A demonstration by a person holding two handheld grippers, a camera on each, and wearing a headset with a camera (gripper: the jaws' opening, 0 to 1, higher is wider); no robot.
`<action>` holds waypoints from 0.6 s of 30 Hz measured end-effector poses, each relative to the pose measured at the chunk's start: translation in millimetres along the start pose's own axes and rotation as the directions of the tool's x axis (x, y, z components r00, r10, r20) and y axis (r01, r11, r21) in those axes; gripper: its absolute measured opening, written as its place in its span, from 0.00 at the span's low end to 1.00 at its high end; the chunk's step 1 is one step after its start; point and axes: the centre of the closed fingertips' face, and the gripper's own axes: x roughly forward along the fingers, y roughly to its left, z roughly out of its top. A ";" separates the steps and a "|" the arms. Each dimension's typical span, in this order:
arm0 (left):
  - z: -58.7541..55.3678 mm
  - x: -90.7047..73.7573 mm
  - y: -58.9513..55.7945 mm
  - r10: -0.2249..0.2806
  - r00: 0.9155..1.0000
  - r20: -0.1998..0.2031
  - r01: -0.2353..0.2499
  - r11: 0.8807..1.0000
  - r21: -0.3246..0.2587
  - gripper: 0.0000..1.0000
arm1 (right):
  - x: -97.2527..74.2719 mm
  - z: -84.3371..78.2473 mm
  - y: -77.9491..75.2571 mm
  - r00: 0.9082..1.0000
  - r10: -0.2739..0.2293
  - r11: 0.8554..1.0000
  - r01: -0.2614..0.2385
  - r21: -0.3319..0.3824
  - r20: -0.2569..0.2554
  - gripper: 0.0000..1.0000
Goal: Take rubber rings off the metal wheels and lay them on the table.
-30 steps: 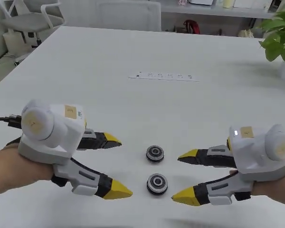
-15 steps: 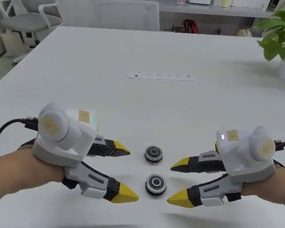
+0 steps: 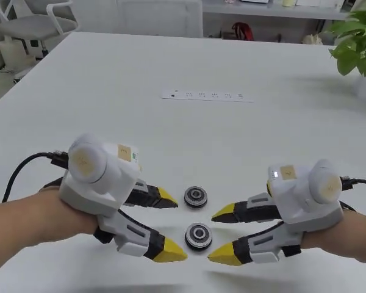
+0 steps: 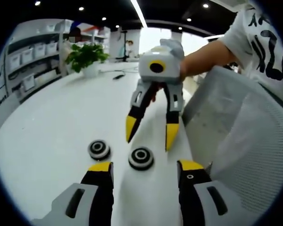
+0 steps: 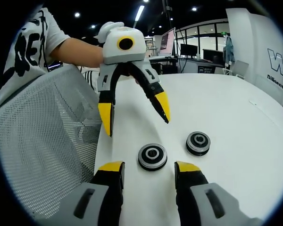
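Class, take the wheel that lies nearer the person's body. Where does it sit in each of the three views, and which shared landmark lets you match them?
Head view: near wheel, low centre, the lower one of the pair.
Left gripper view: near wheel, lower centre, the right one of the pair.
Right gripper view: near wheel, lower centre, the left one of the pair.
Shared landmark: the far wheel, right beside it in every view.

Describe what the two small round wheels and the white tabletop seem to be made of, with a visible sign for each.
Nearer small round wheel and farther small round wheel: dull black outer ring, probably rubber; pale, glinting inner ring, likely metal. White tabletop: smooth, faintly sheened, perhaps laminate; cannot be sure.
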 end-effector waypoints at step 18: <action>0.4 21.3 -6.2 -0.037 0.999 -0.025 0.037 0.999 -0.009 0.43 | 2.0 -3.6 4.0 1.000 0.012 1.000 -0.012 -0.001 -0.008 0.39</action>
